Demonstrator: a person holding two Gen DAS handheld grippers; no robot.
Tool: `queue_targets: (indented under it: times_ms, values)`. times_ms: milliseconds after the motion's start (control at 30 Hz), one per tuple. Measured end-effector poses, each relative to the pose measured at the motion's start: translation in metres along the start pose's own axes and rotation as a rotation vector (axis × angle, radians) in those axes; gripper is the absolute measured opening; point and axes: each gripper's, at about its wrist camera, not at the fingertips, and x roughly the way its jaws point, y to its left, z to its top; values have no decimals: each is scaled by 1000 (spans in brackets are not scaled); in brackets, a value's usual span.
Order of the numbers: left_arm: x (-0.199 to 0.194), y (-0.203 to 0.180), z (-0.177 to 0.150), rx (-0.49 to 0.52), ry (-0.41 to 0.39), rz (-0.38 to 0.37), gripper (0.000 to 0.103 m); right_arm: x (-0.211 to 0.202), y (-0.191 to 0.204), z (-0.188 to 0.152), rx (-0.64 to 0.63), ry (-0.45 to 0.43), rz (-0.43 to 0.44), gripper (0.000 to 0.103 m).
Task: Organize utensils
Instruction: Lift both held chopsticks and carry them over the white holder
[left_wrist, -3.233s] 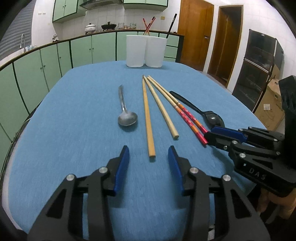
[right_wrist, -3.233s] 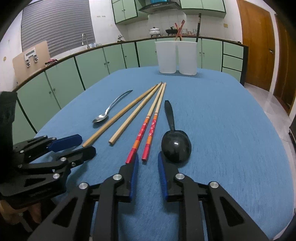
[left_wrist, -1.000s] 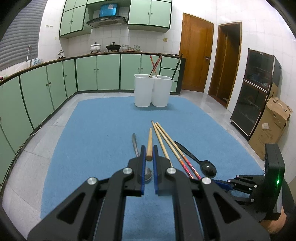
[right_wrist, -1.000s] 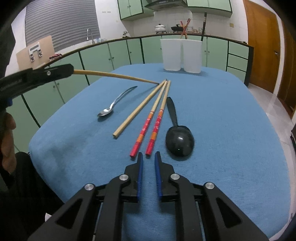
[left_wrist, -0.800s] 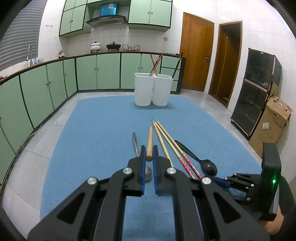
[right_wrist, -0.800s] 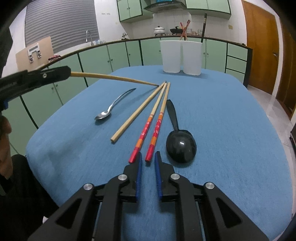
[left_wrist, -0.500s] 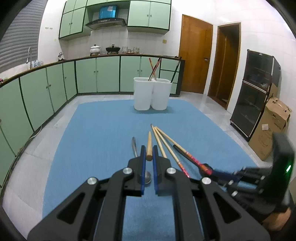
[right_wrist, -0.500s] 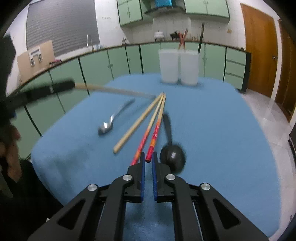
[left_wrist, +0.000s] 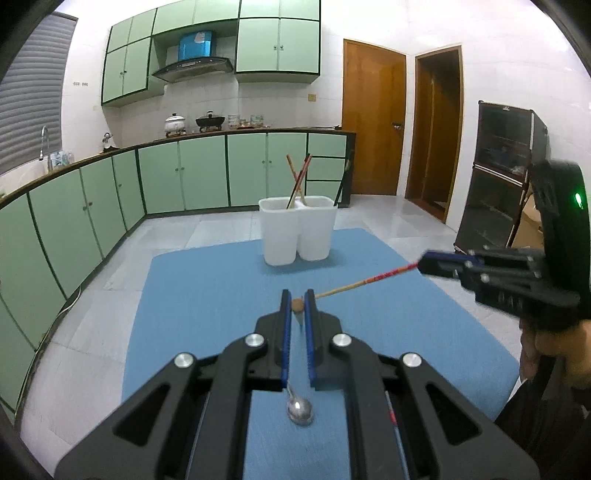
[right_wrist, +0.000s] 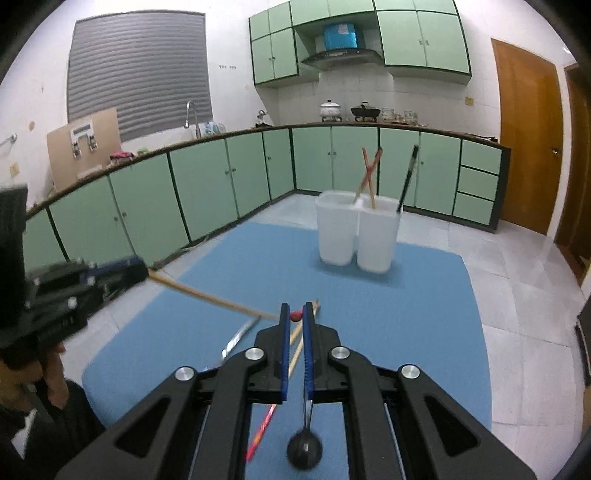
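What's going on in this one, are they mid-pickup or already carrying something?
Already carrying. A person holds a gripper in each hand over the blue table. The left gripper is shut on a plain wooden chopstick, and the right gripper is shut on a red-ended chopstick; both are lifted clear of the table. A metal spoon, a black spoon and two more chopsticks lie on the cloth. The two white containers at the far end already hold some utensils.

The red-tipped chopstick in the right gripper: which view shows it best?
The left wrist view: the red-tipped chopstick shows along its length, jutting from the right gripper. The right wrist view shows only its red end between the pads.
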Motion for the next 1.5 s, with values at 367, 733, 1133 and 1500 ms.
queue_targets:
  times_ms: [367,733,1133,1500]
  values:
    - [41,19,60,17,11,-36,6,52,-21,87,-51,12,42,7]
    - [67,28,81,13,21,-63,6,94,-34,108,-55,49,61,6]
    - [75,30,82,0,0,-75,6,96,-32,111,-65,39,86,6]
    - [74,31,80,-4,-13,-71,6,81,-33,111,-63,-9,95,6]
